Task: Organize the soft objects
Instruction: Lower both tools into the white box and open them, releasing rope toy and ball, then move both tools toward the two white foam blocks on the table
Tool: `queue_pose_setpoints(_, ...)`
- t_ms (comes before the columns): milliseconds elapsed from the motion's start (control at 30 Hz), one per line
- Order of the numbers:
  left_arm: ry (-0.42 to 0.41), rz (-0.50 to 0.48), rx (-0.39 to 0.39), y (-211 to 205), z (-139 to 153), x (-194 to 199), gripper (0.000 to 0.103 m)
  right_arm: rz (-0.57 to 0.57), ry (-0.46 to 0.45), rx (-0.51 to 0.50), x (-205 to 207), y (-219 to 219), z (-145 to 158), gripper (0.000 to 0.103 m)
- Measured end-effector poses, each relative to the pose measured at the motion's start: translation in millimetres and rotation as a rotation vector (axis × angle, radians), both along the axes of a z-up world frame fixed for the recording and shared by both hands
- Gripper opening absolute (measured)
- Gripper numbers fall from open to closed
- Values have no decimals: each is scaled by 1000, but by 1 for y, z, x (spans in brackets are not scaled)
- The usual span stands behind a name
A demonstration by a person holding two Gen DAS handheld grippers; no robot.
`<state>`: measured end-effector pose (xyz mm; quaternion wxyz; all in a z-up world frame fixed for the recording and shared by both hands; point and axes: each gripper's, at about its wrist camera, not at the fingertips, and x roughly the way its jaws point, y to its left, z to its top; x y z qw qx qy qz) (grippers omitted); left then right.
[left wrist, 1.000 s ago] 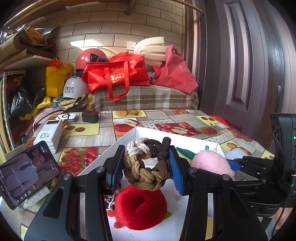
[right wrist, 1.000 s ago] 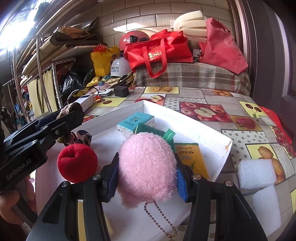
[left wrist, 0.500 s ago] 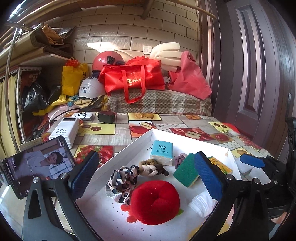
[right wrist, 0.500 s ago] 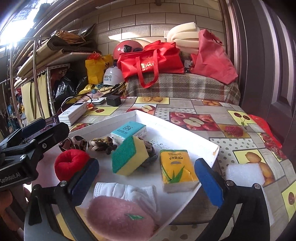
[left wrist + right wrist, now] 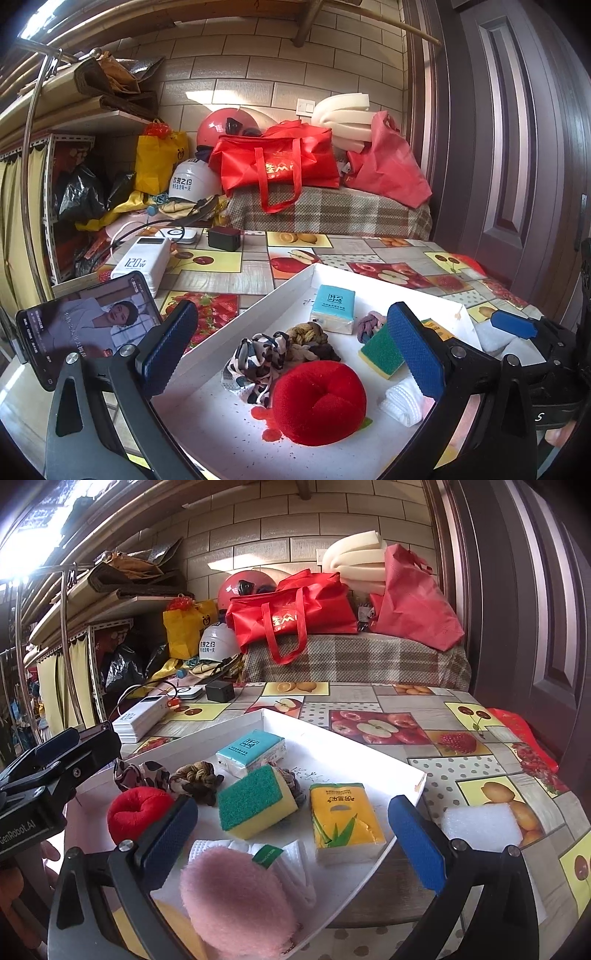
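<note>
A white tray holds the soft things. In it lie a red plush apple, a braided brown knot, a patterned scrunchie, a green and yellow sponge, a pink plush ball, a white cloth, a blue tissue pack and a yellow tissue pack. My left gripper is open and empty above the apple. My right gripper is open and empty above the pink ball.
The table has a fruit-print cloth. A phone and a white power bank lie left of the tray. A white foam block lies right of it. Red bags and helmets stand behind.
A second ago my left gripper held the braided knot and my right held the pink ball. Both opened and let them go into the tray, then drew back a little.
</note>
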<state>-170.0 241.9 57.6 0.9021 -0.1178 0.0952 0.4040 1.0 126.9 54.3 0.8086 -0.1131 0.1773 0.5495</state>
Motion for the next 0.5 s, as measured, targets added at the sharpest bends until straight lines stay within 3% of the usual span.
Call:
queue_pose_setpoints(200,-26,31,-30,6,0,-8,103,0,-1,3,0,-1,0,103)
queue_pose_setpoints(500,17,36,26,-9,1,-4,103,1,-27,96,-4,-17,7,103)
